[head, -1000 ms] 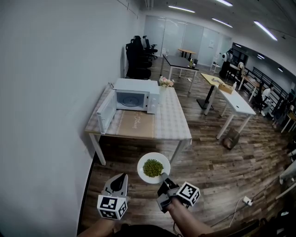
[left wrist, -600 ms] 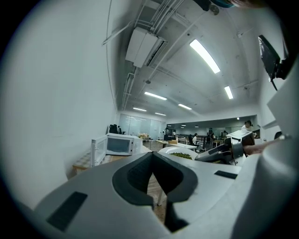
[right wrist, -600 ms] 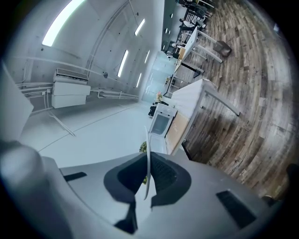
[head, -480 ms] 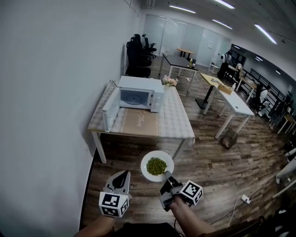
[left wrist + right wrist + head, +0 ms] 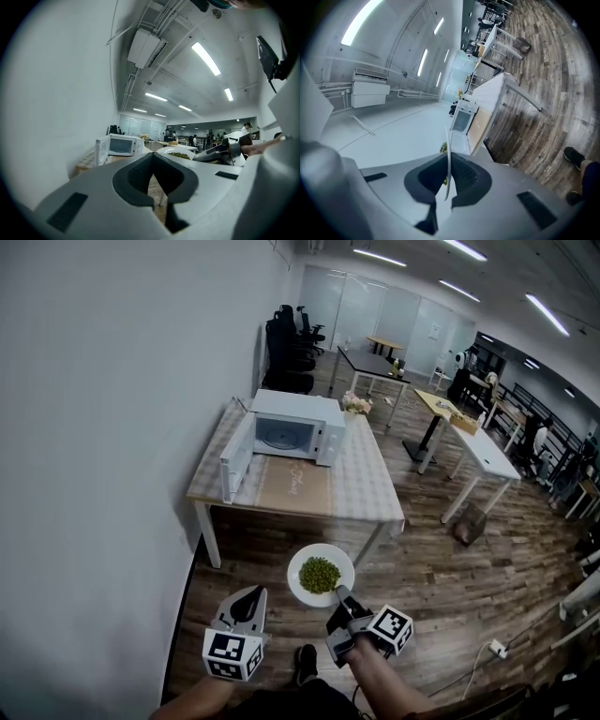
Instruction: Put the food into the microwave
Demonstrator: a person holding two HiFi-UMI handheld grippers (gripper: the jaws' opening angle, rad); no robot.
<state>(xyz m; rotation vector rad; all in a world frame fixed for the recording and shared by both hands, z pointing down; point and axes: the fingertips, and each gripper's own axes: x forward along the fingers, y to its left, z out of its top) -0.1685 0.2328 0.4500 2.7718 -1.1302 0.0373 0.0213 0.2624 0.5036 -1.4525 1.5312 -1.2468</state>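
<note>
Well, my right gripper (image 5: 337, 600) pinches the near rim of the plate (image 5: 300, 585) of green food (image 5: 320, 574), well short of the microwave (image 5: 298, 427) over open floor (image 5: 441, 587); my left gripper (image 5: 247, 600) hangs beside it, jaws pressed together on nothing. With one rim bearing all the weight, I want the plate level and the walk smooth, clearing the table (image 5: 361, 491) edge before the microwave and staying right of its open door (image 5: 236, 460)

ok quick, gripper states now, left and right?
Left gripper: closed, empty.
Right gripper: closed on the rim of the plate of green peas.
</note>
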